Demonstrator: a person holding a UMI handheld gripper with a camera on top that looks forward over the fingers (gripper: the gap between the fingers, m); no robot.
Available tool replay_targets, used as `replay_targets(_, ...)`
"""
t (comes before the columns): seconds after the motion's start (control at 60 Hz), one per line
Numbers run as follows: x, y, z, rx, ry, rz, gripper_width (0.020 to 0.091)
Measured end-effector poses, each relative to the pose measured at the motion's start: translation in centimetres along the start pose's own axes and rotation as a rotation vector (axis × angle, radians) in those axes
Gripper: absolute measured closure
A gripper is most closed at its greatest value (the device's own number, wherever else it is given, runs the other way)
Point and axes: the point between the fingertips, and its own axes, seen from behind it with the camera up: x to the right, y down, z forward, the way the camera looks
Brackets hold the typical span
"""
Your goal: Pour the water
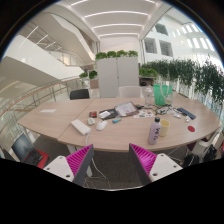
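Observation:
A clear water bottle [154, 130] with a dark cap stands near the front edge of the long wooden table [60, 120], ahead of the gripper and off to the right of it. A green cup-like container [161, 94] stands further back on the right side. My gripper [112, 160] is well short of the table, below its front edge. Its two pink-padded fingers [80, 160] stand wide apart with nothing between them.
Papers [125, 109], a white box [81, 127], a red item [96, 115] and other small objects lie across the table. Chairs [24, 147] stand around it. A white cabinet [117, 74] topped with plants stands behind, and more plants [180, 70] line the right.

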Motion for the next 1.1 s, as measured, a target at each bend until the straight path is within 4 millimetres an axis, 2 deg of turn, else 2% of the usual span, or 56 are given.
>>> replay_targets(0.067,3.2,0.1,3.4,0.040,0.032,0.001,0.0294)
replay_targets(0.117,7.0,0.5,5.7,0.082,0.065,-0.009,0.0294)
replay_targets(0.25,15.8,1.8,13.7,0.164,0.130,0.021,0.0291)
replay_targets(0.35,20.8,2.7,19.5,0.197,0.158,0.078,0.0286)
replay_targets(0.483,24.7,2.6,25.6,0.213,0.179,0.052,0.0286)
replay_targets(0.567,25.9,1.8,28.6,0.257,0.188,0.021,0.0281)
replay_targets(0.633,26.4,1.4,30.7,0.272,0.186,-0.011,0.0311)
replay_targets(0.683,26.3,1.8,32.0,0.258,0.174,-0.054,0.0399)
replay_targets(0.717,26.2,2.3,32.5,0.244,0.168,-0.080,0.0530)
replay_targets(0.817,26.5,2.0,32.4,0.298,0.203,-0.098,0.0541)
replay_targets(0.833,25.8,2.6,31.4,0.306,0.204,-0.099,0.0543)
replay_targets(0.85,26.5,1.9,32.4,0.306,0.201,-0.098,0.0548)
replay_targets(0.917,26.8,1.7,32.8,0.299,0.193,-0.070,0.0587)
replay_targets(0.933,26.4,2.2,32.6,0.295,0.190,-0.059,0.0597)
replay_targets(1.017,26.1,1.8,33.3,0.234,0.164,-0.046,0.0675)
replay_targets(1.067,25.1,2.2,33.5,0.190,0.121,-0.016,0.0692)
replay_targets(1.1,24.1,1.6,33.5,0.172,0.078,0.018,0.0702)
